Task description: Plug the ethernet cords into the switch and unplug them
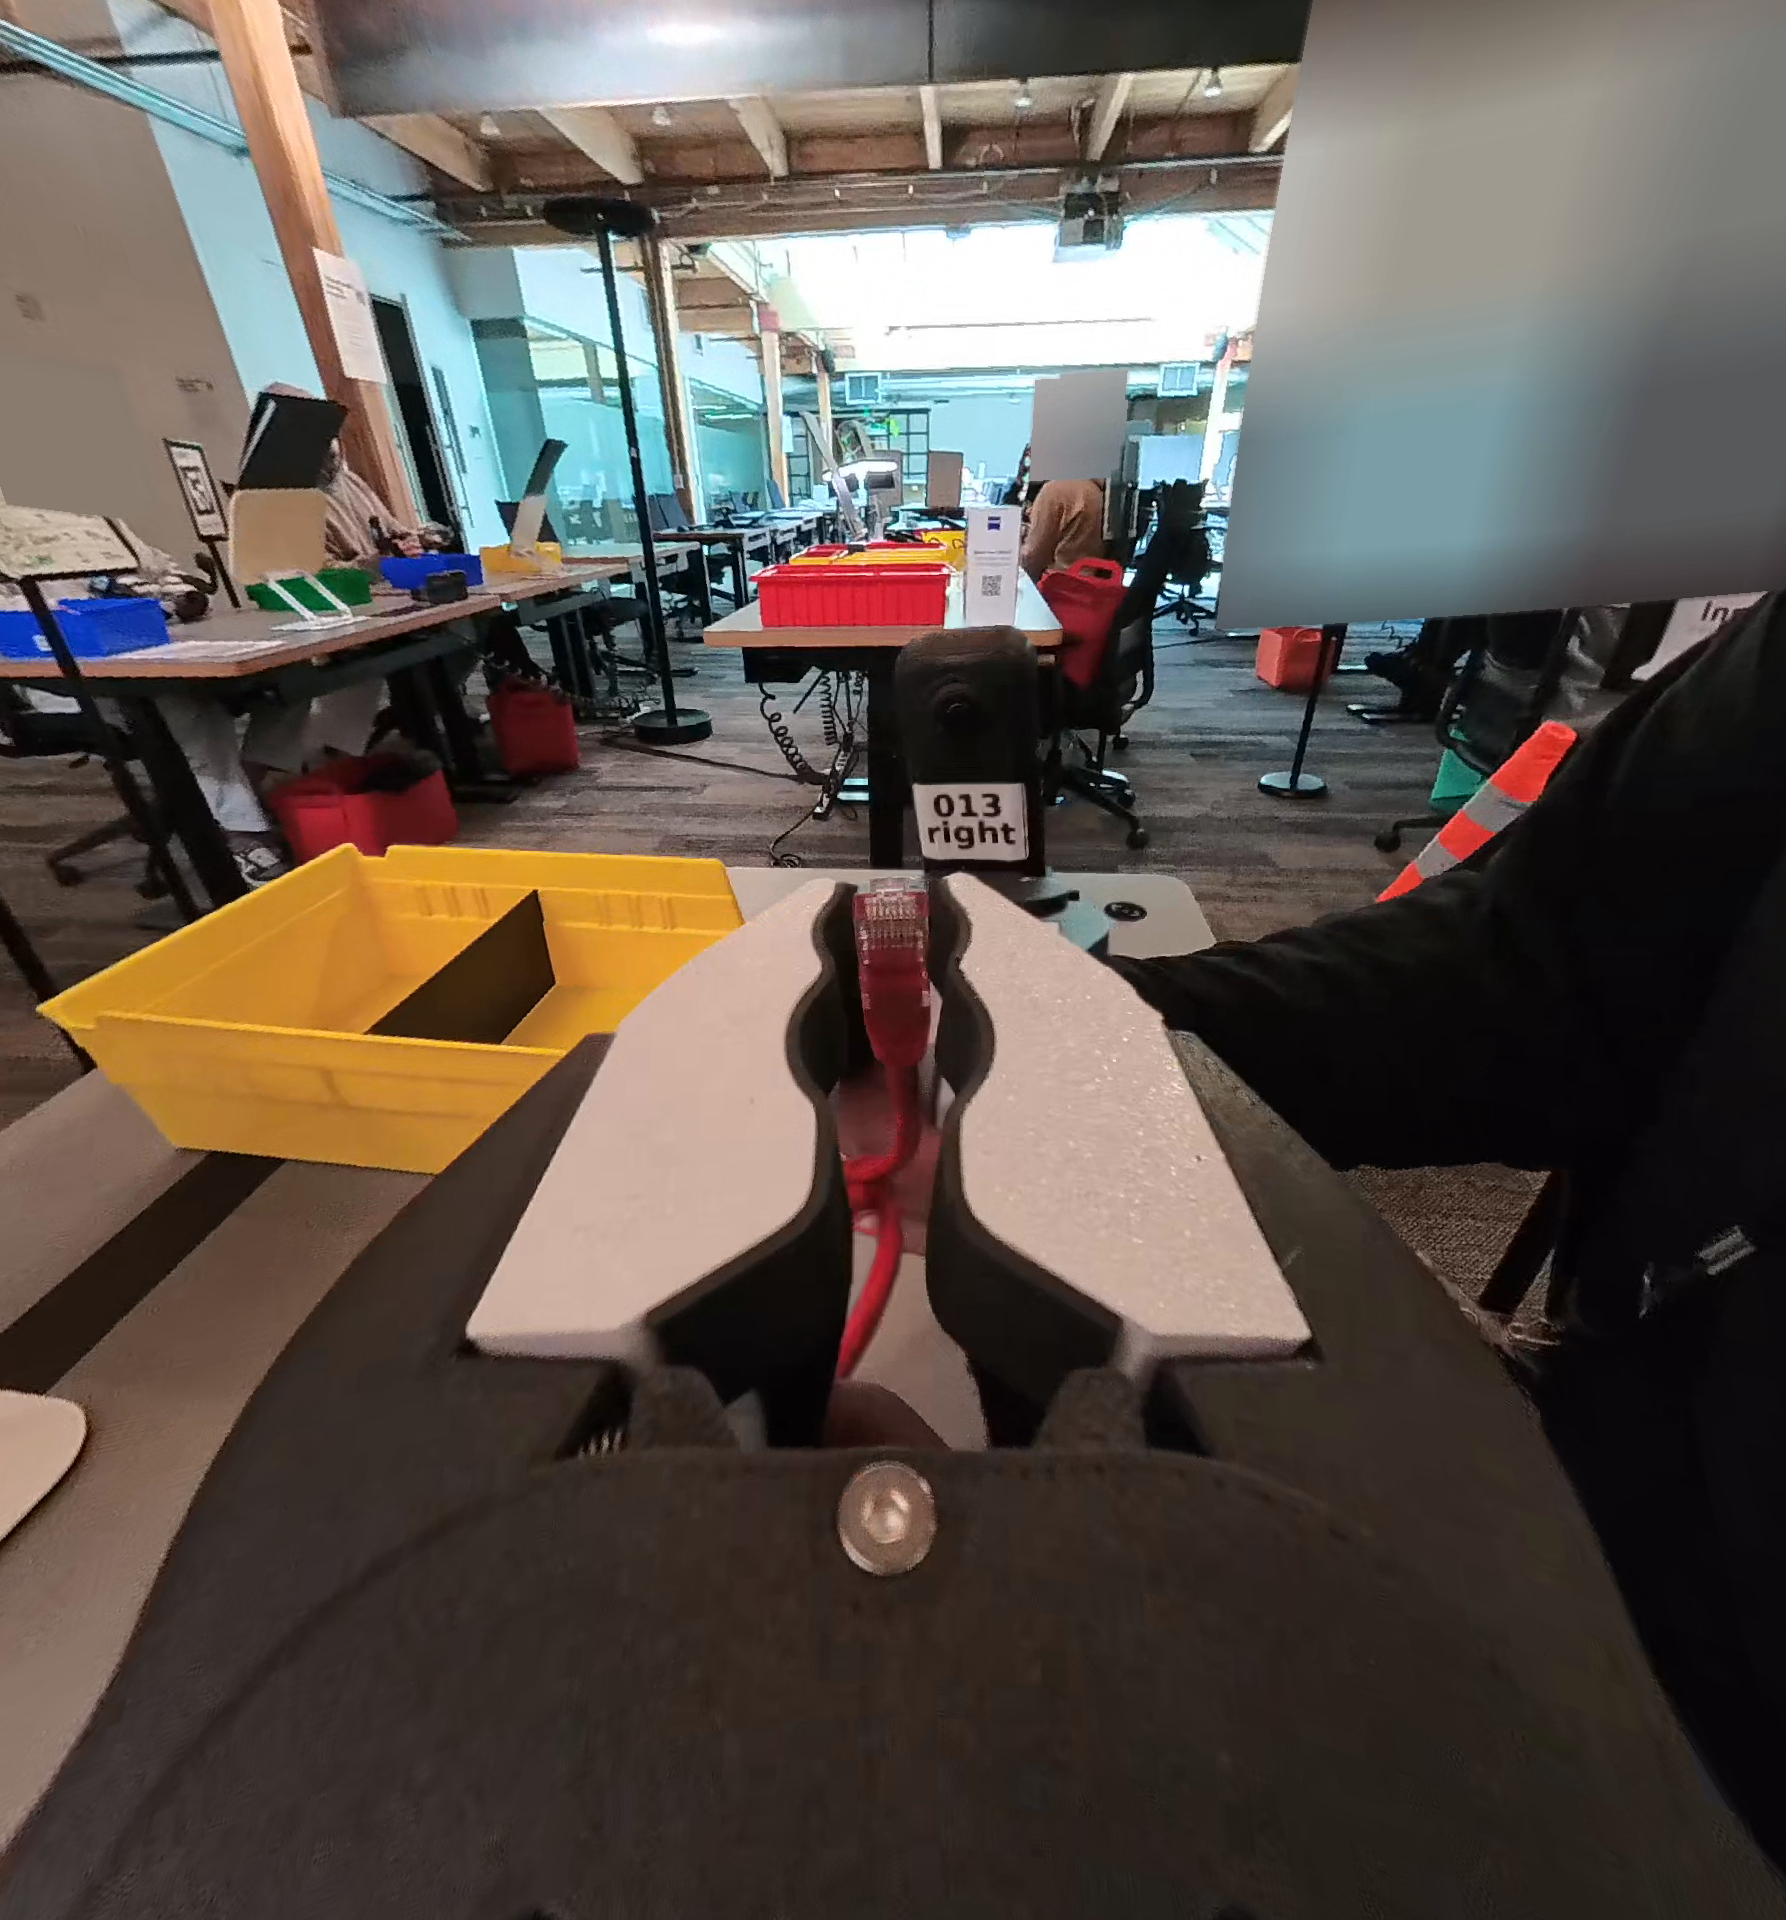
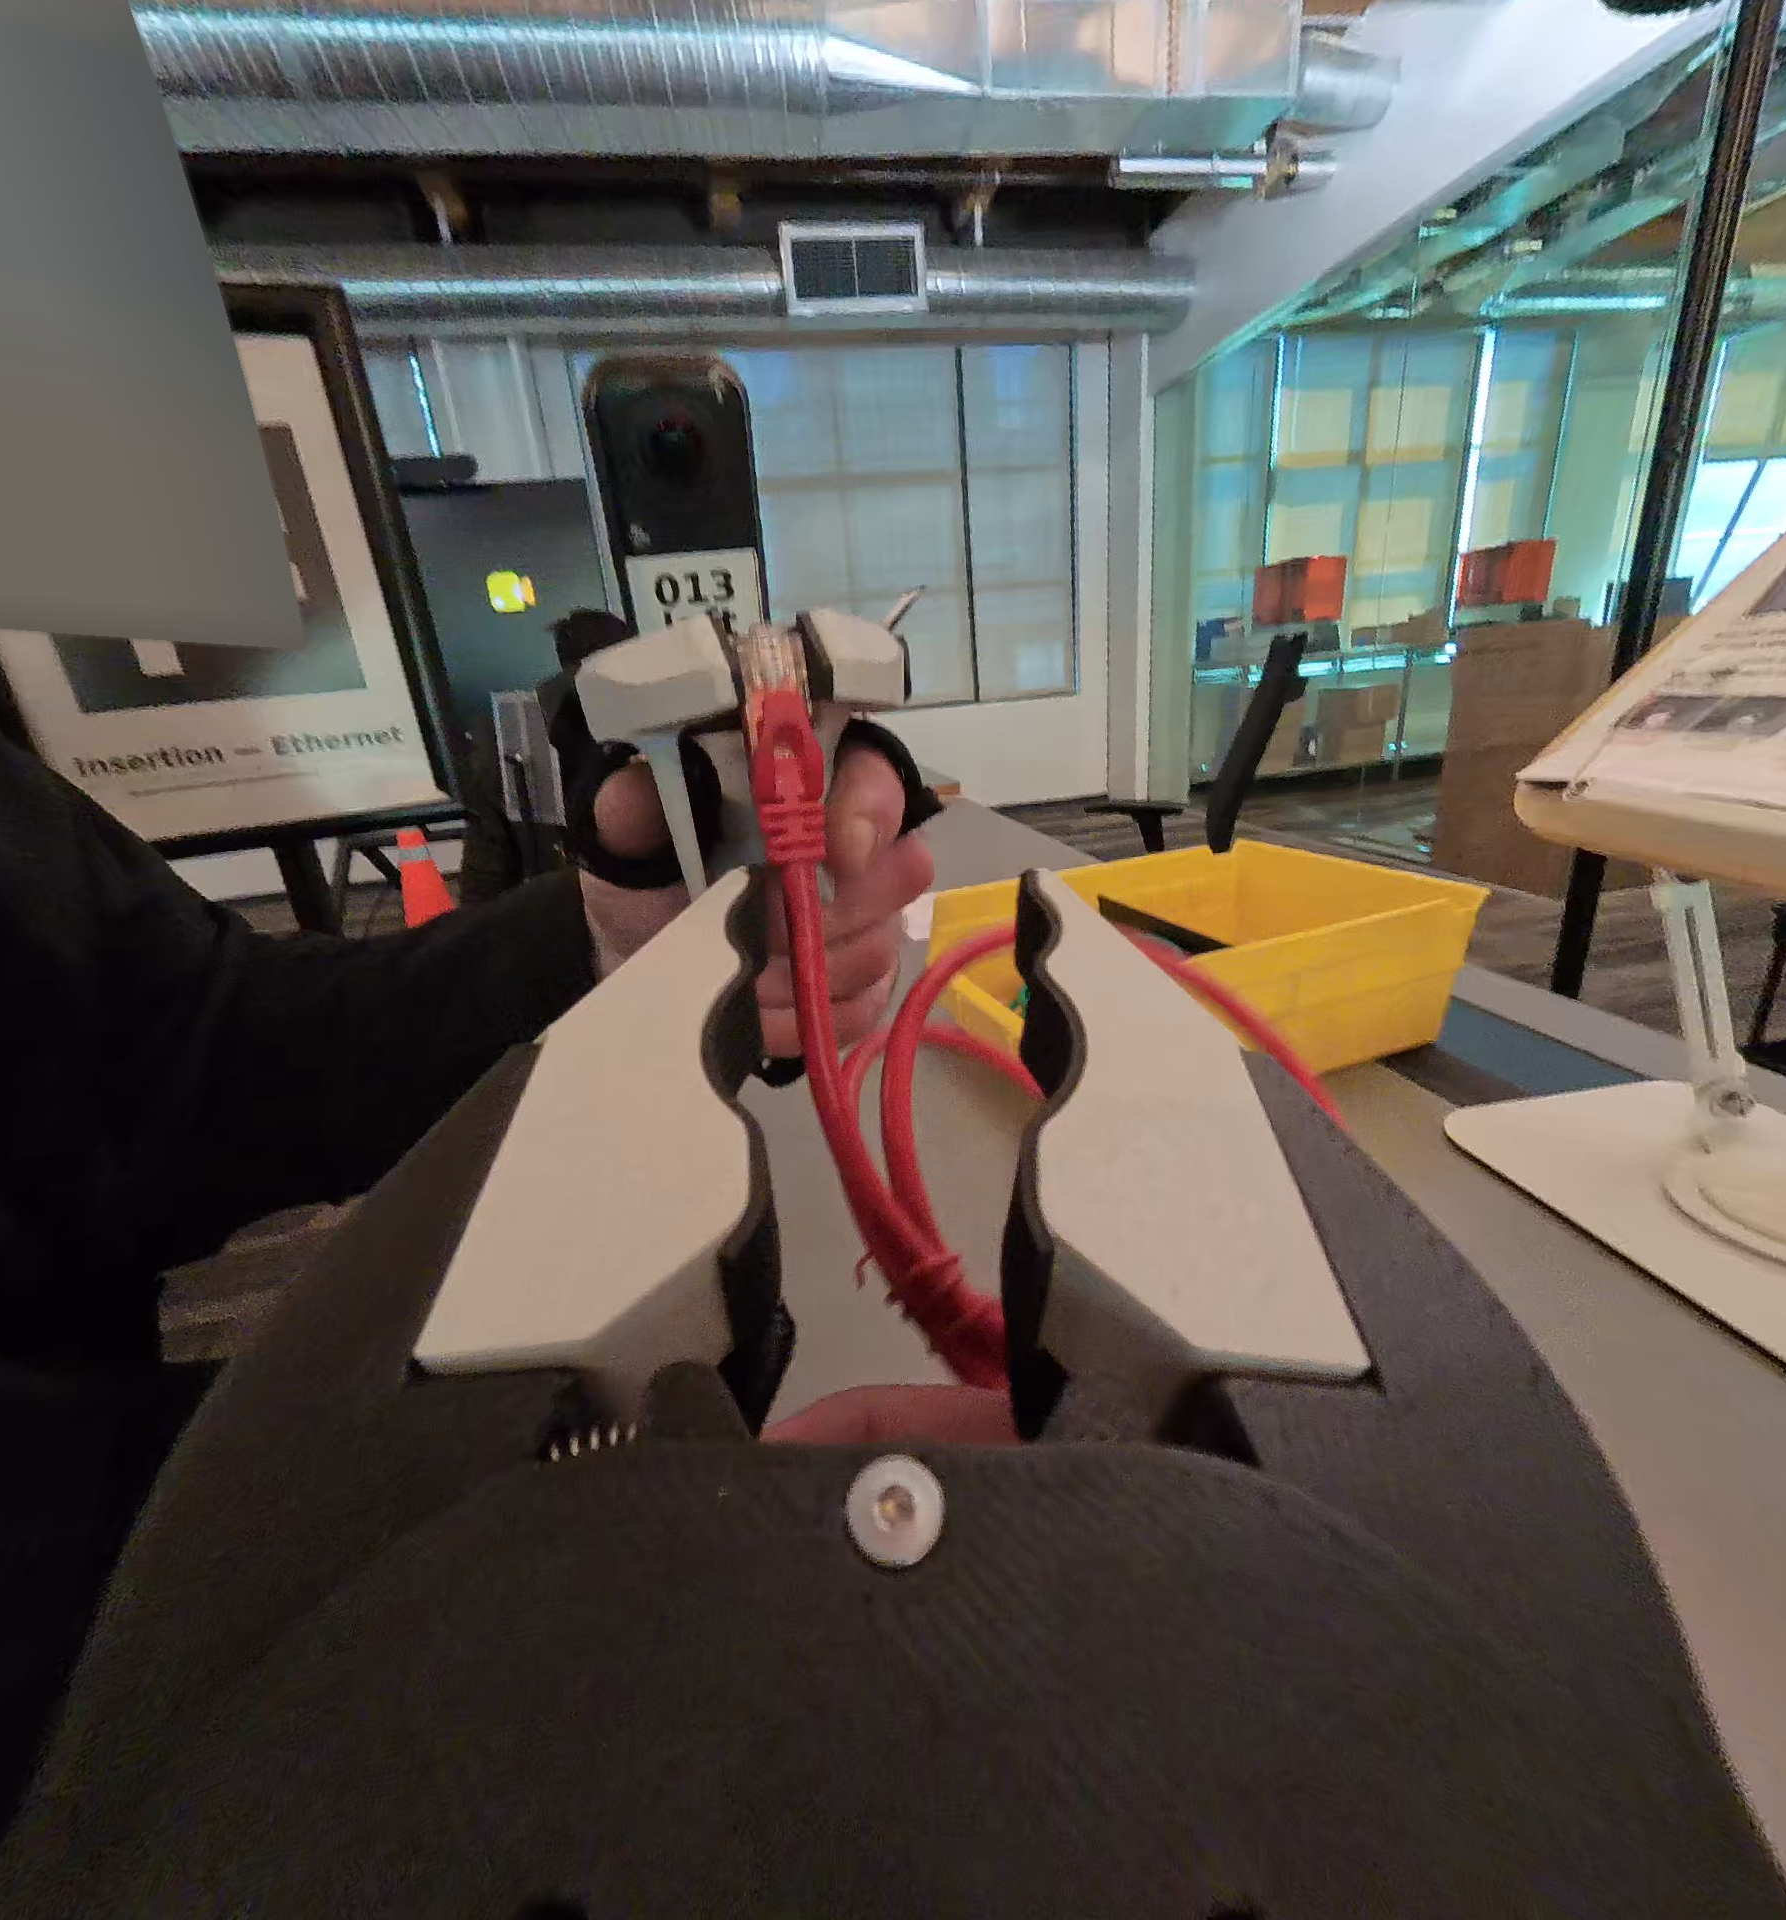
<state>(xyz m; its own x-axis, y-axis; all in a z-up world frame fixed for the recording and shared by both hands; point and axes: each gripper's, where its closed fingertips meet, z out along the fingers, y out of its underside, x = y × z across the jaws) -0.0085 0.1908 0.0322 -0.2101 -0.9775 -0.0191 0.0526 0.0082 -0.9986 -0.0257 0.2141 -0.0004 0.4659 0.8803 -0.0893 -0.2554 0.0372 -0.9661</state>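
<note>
My left gripper [image 1: 894,894] is shut on the clear plug of a red ethernet cord [image 1: 894,987], held up above the table with the plug pointing away. In the right wrist view the left gripper [image 2: 769,665] shows straight ahead, pinching that plug, with a hand [image 2: 868,852] on its handle. The red cord [image 2: 816,987] hangs down from it and loops between the fingers of my right gripper [image 2: 884,894], which is open and grips nothing. No switch shows in either view.
A yellow divided bin [image 1: 297,1091] stands on the grey table to the left; it also shows in the right wrist view [image 2: 1388,977]. A white document stand [image 2: 1699,1039] holding papers is at the right. A black sleeve [image 1: 1491,987] reaches in from the right. My hands' fingertips stand some 4 centimetres from each other.
</note>
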